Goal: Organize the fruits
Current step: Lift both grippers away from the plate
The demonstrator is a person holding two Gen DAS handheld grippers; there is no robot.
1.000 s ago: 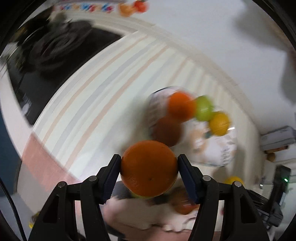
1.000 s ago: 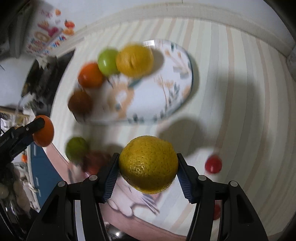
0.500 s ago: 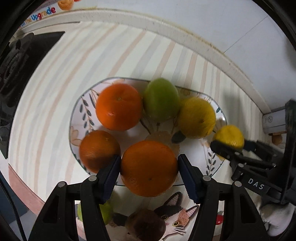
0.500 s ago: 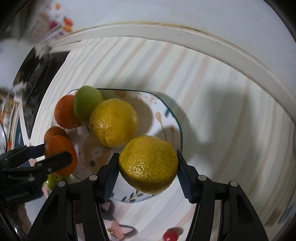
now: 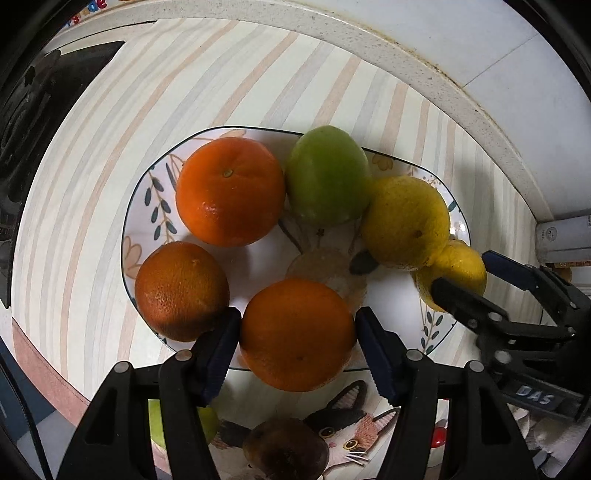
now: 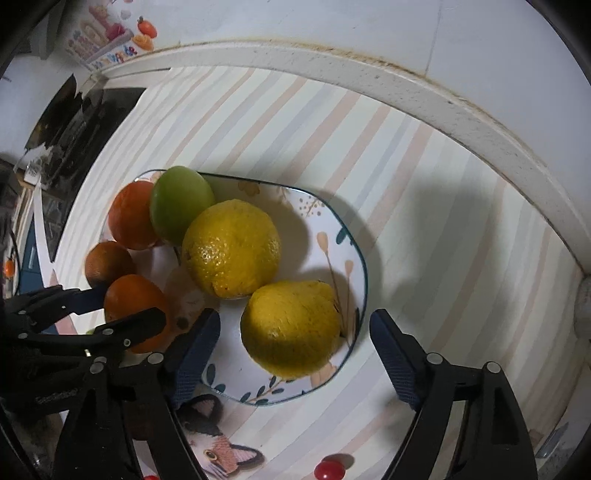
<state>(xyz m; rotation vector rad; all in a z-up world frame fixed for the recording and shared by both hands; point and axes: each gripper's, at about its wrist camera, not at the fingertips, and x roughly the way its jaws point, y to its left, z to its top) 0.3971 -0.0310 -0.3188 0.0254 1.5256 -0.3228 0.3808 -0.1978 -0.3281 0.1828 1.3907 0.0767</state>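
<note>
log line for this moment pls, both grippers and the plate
left gripper: jaws just opening, orange between pads, over plate | right gripper: just opened, clear of yellow citrus lying on plate

1. "DAS": white capitals are showing on a small plate on the black body of the right tool [image 5: 466, 272], seen in the left wrist view.
2. "…grade": coloured letters, partly cut off, are showing on a printed package [image 5: 89, 9] standing beyond the desk's far left corner.
3. The same package [image 6: 99, 37] is showing more coloured lettering in the right wrist view, too blurred to read.
</note>
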